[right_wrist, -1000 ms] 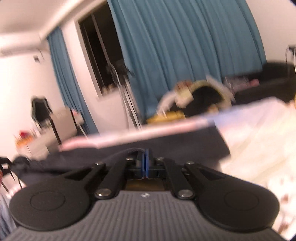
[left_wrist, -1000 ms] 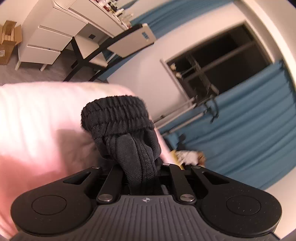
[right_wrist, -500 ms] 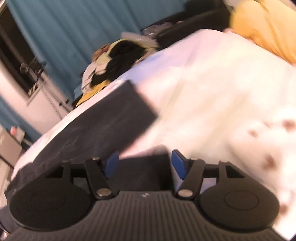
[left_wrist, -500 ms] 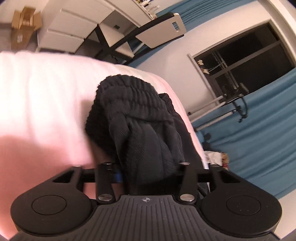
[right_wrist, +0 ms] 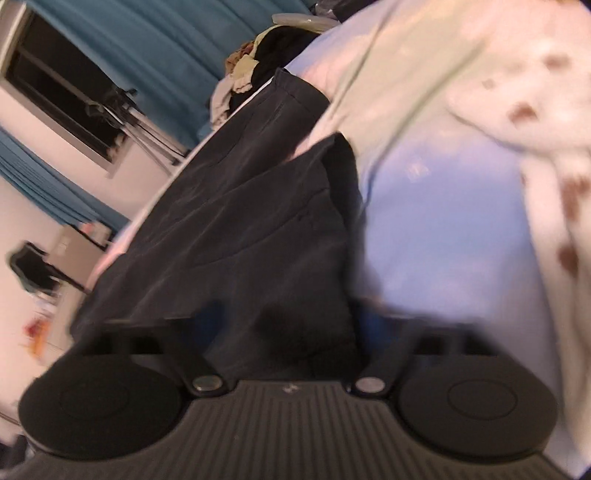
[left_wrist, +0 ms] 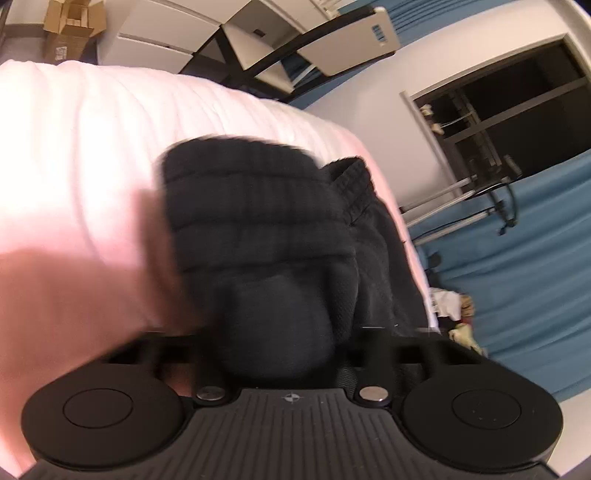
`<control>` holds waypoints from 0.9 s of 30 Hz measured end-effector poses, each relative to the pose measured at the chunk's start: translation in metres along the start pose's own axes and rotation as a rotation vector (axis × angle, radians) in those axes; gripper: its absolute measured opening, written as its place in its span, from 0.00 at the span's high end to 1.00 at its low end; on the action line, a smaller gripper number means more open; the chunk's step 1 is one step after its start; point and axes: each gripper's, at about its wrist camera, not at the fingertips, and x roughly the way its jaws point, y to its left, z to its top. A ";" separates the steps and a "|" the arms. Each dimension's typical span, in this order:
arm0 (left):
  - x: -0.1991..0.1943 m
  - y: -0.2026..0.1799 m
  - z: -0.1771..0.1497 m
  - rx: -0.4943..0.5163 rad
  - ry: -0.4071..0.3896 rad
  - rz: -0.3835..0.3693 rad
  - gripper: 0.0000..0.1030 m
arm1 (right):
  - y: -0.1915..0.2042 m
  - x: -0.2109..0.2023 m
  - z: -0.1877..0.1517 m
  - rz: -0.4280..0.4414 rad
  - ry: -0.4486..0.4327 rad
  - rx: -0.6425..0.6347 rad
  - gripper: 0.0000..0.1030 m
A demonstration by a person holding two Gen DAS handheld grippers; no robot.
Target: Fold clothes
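Note:
Black trousers lie on the bed. Their ribbed waistband [left_wrist: 251, 206] is bunched up on the pink-white sheet [left_wrist: 92, 166], right in front of my left gripper [left_wrist: 284, 332]. Its jaws are closing with the black cloth between them, and the blur hides any pressing of the pads. In the right wrist view the flat trouser leg [right_wrist: 240, 206] runs away from my right gripper [right_wrist: 291, 317]. Those jaws are also closing, astride the near end of the leg, and the blue pads stand apart from the cloth.
A spotted cream cover [right_wrist: 535, 129] lies to the right of the pale sheet [right_wrist: 436, 221]. A heap of clothes [right_wrist: 251, 70] sits past the bed by the blue curtains. White drawers [left_wrist: 166, 37] and a cardboard box [left_wrist: 70, 22] stand beyond the bed's far edge.
Both grippers have come down onto the bed. Each was shut a second ago and then spread its jaws. The waistband bunch now rests on the sheet; the right gripper has rolled over the leg.

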 end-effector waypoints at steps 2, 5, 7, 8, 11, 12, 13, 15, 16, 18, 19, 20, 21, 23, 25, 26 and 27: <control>-0.008 -0.014 -0.001 0.035 -0.021 0.023 0.87 | 0.013 0.003 0.010 -0.021 -0.019 -0.013 0.72; -0.030 -0.029 0.006 0.019 -0.032 -0.045 0.90 | 0.035 -0.007 0.035 -0.016 -0.109 -0.014 0.75; -0.049 -0.034 0.010 0.015 -0.034 -0.100 0.90 | 0.050 -0.025 0.057 0.012 -0.202 -0.045 0.76; -0.060 -0.034 0.009 0.023 -0.028 -0.118 0.90 | 0.058 -0.035 0.069 0.019 -0.246 -0.069 0.76; -0.084 -0.022 -0.013 0.076 -0.007 -0.122 0.90 | 0.065 -0.057 0.096 0.001 -0.342 -0.109 0.76; -0.088 -0.013 -0.022 0.086 0.005 -0.116 0.90 | 0.058 -0.061 0.099 -0.019 -0.345 -0.104 0.76; -0.089 -0.003 -0.030 0.098 0.017 -0.112 0.90 | 0.047 -0.061 0.098 -0.035 -0.331 -0.088 0.75; -0.087 0.014 -0.043 0.139 0.034 -0.098 0.89 | 0.018 -0.050 0.083 -0.087 -0.257 -0.056 0.75; -0.082 0.022 -0.048 0.148 0.048 -0.083 0.88 | 0.005 -0.043 0.072 -0.117 -0.218 -0.055 0.74; -0.072 0.036 -0.053 0.137 0.069 -0.068 0.85 | -0.029 -0.027 0.049 -0.144 -0.147 -0.009 0.73; -0.070 0.040 -0.054 0.133 0.065 -0.076 0.83 | -0.043 -0.021 0.038 -0.150 -0.127 0.020 0.73; -0.068 0.044 -0.055 0.125 0.062 -0.087 0.82 | -0.052 -0.018 0.028 -0.144 -0.127 0.044 0.72; -0.068 0.046 -0.054 0.115 0.065 -0.090 0.78 | -0.057 -0.020 0.020 -0.128 -0.145 0.057 0.70; -0.068 0.048 -0.054 0.108 0.073 -0.093 0.70 | -0.060 -0.027 0.009 -0.106 -0.189 0.066 0.64; -0.072 0.048 -0.055 0.113 0.078 -0.096 0.52 | -0.054 -0.038 0.004 -0.132 -0.217 0.037 0.58; -0.075 0.050 -0.057 0.105 0.076 -0.111 0.43 | -0.052 -0.045 0.003 -0.144 -0.231 0.025 0.50; -0.078 0.051 -0.058 0.098 0.075 -0.126 0.39 | -0.050 -0.054 0.000 -0.154 -0.247 0.016 0.41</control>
